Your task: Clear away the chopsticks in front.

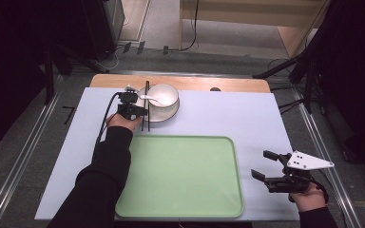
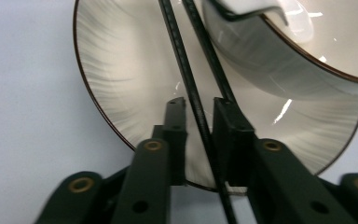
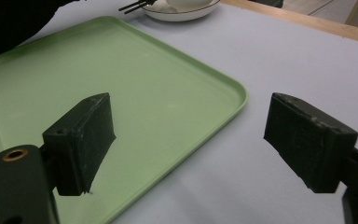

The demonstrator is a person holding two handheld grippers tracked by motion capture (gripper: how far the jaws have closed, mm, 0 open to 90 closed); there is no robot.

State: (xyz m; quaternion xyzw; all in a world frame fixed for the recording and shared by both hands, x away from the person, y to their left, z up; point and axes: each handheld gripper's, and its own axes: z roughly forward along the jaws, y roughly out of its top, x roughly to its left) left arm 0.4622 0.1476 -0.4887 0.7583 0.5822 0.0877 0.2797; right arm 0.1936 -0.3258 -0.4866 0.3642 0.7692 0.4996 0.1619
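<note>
Chopsticks between left gripper jaws, nearly pinched, across plate beside bowl; right gripper jaws spread.

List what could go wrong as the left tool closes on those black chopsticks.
The left tool has one of the black chopsticks between its pads; the other runs along the right pad, so it may be left behind or roll. The chopsticks lie across the plate beside the bowl, which a lift could nudge.
</note>
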